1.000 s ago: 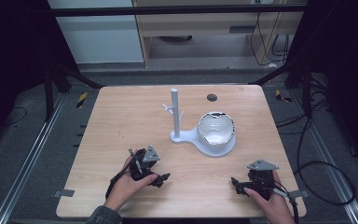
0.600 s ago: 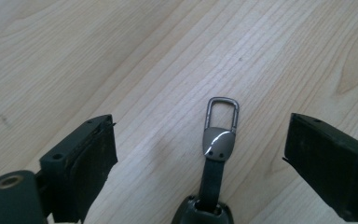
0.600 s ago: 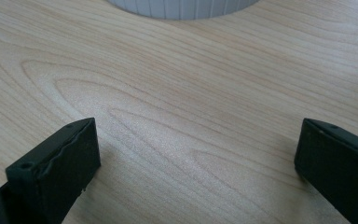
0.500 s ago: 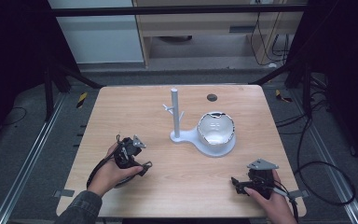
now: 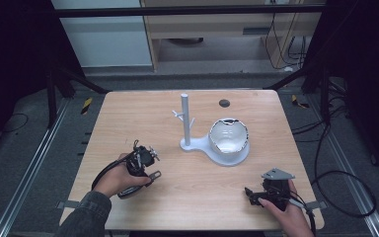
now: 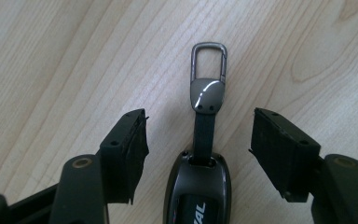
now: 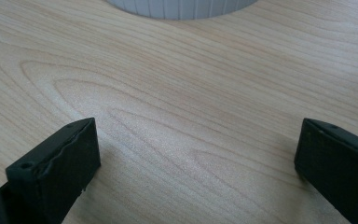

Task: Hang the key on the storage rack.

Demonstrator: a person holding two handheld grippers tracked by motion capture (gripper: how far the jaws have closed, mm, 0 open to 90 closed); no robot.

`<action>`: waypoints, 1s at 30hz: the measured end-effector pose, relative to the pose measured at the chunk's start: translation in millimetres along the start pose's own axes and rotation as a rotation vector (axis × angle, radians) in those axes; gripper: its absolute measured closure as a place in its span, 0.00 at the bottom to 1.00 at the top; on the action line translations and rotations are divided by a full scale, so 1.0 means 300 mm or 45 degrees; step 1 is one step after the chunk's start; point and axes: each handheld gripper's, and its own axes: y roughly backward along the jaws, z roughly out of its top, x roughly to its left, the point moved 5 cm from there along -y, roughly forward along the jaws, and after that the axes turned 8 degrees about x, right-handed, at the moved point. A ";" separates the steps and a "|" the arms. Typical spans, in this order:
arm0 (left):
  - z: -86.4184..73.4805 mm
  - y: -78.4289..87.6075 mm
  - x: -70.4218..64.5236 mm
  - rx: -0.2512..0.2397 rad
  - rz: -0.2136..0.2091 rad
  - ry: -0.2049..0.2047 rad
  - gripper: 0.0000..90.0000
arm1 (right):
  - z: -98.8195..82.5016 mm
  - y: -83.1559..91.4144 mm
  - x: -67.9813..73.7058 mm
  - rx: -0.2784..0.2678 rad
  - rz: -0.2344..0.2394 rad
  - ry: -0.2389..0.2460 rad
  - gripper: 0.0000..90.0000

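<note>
A dark key fob (image 6: 198,186) with a short strap and a metal snap clip (image 6: 208,58) lies flat on the wooden table (image 5: 177,197). My left gripper (image 6: 199,116) hangs over it with a jaw on each side of the strap; neither pad touches it. Those jaws have just been closing, and gaps remain on both sides. In the high view the left gripper (image 5: 140,162) is at the table's front left, with the clip (image 5: 154,175) beside the hand. My right gripper (image 5: 251,193) rests open near the front right edge, and its jaws (image 7: 196,128) have nothing between them.
A white stand (image 5: 185,121) with an upright post and small pegs rises mid-table, joined to a white bowl (image 5: 228,138) on its right. The stand's base edge (image 7: 182,7) lies ahead of the right gripper. A dark round spot (image 5: 223,103) marks the far side.
The left hand has shifted left and a little away from the front edge, and its gripper has turned over the key fob. The right hand has stayed where it was.
</note>
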 end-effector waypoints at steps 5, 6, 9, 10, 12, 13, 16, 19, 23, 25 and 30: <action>-0.010 0.004 0.007 0.004 0.016 -0.008 0.44 | 0.000 0.000 0.000 0.000 0.000 0.000 0.00; -0.017 0.005 0.013 0.009 0.007 -0.005 0.44 | 0.000 0.000 0.000 0.000 0.000 0.000 0.00; -0.026 0.008 0.016 0.018 -0.005 -0.015 0.44 | 0.000 0.000 -0.001 -0.001 -0.002 0.003 0.00; -0.030 0.010 0.019 0.018 -0.005 -0.019 0.44 | 0.000 0.000 -0.001 -0.001 -0.002 0.003 0.00; -0.037 0.012 0.021 0.022 -0.006 -0.019 0.44 | 0.000 0.000 0.000 -0.001 -0.002 0.002 0.00; -0.042 0.012 0.022 0.029 -0.005 -0.023 0.44 | 0.000 0.000 0.000 -0.001 -0.002 0.002 0.00; -0.051 0.004 0.024 0.043 0.007 -0.026 0.44 | 0.000 0.000 -0.001 -0.001 -0.003 0.002 0.00; -0.055 0.001 0.027 0.046 0.000 -0.019 0.45 | 0.000 0.000 0.000 -0.001 -0.002 0.001 0.00; -0.055 0.001 0.029 0.042 -0.014 -0.009 0.47 | 0.000 0.000 0.000 -0.001 -0.002 -0.002 0.00; -0.053 -0.003 0.029 0.054 -0.024 -0.018 0.49 | 0.000 0.000 0.000 -0.001 -0.002 0.002 0.00; -0.040 -0.016 0.032 0.076 -0.036 -0.018 0.54 | -0.002 0.000 -0.001 -0.002 -0.004 0.008 0.00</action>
